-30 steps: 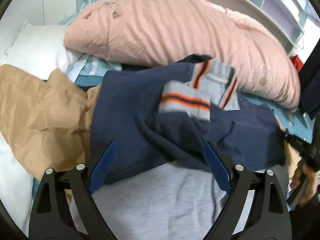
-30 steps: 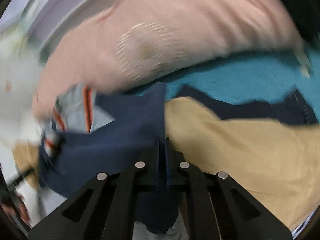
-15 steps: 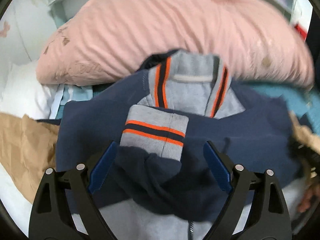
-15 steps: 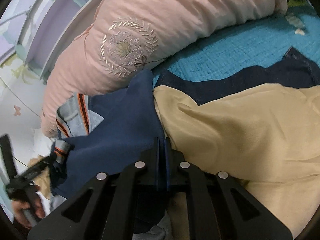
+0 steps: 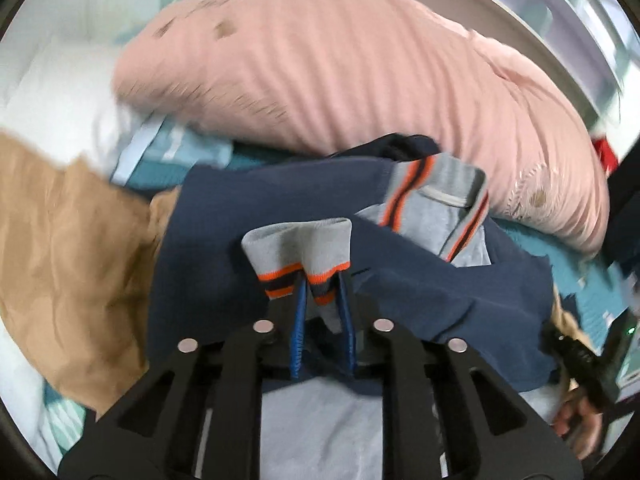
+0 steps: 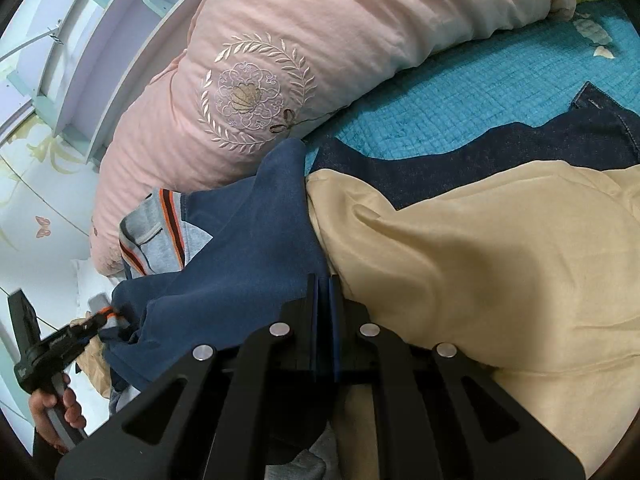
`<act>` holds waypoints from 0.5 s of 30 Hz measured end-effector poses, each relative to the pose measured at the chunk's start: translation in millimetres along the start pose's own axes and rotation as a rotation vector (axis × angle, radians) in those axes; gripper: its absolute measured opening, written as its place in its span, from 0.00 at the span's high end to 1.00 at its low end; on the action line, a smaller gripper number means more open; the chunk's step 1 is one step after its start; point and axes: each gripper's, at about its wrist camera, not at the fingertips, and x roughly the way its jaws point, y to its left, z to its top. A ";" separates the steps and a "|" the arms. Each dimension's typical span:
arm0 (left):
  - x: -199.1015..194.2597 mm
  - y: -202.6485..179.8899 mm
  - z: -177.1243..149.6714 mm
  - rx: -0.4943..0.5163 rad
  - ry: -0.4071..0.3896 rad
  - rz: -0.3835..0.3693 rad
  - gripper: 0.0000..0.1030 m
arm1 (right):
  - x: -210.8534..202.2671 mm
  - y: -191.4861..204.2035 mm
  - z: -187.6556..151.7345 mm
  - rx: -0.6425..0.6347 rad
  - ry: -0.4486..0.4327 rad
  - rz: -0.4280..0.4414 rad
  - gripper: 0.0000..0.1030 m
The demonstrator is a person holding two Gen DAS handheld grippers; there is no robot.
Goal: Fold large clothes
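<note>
1. Sweatshirt (image 5: 248,216), navy with grey striped collar, lies on the teal bedspread (image 6: 460,92), just in front of the pink pillow (image 5: 340,68).
2. Left gripper (image 5: 323,300): fingers pinched on the grey striped cuff (image 5: 298,250).
3. Right gripper (image 6: 323,292): fingers clamped on navy fabric.
4. Tan garment (image 6: 500,264) lies beside the sweatshirt.

From my remote feed, I am looking at a home bedroom: a bed covered in a quilted teal bedspread (image 6: 460,92), a long pink bolster pillow (image 6: 320,40) embroidered with a leafy wreath, and a white pillow (image 5: 60,104) at the head. Pale shelving (image 6: 100,32) lines the wall, beside wallpaper printed with butterflies (image 6: 42,227). Loose garments, among them a tan cloth (image 6: 500,260), lie strewn across the bed.
</note>
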 end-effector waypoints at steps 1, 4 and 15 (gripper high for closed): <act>0.2 13.1 -5.3 -0.042 0.012 -0.009 0.77 | 0.0 0.0 -0.1 -0.001 0.001 -0.001 0.95; 3.5 32.7 -21.4 -0.109 0.055 0.003 0.68 | 0.2 0.2 -0.4 -0.004 0.003 -0.007 0.95; 10.7 63.0 -31.1 -0.258 0.165 -0.098 0.20 | -0.2 0.0 -1.2 0.006 0.006 -0.009 0.95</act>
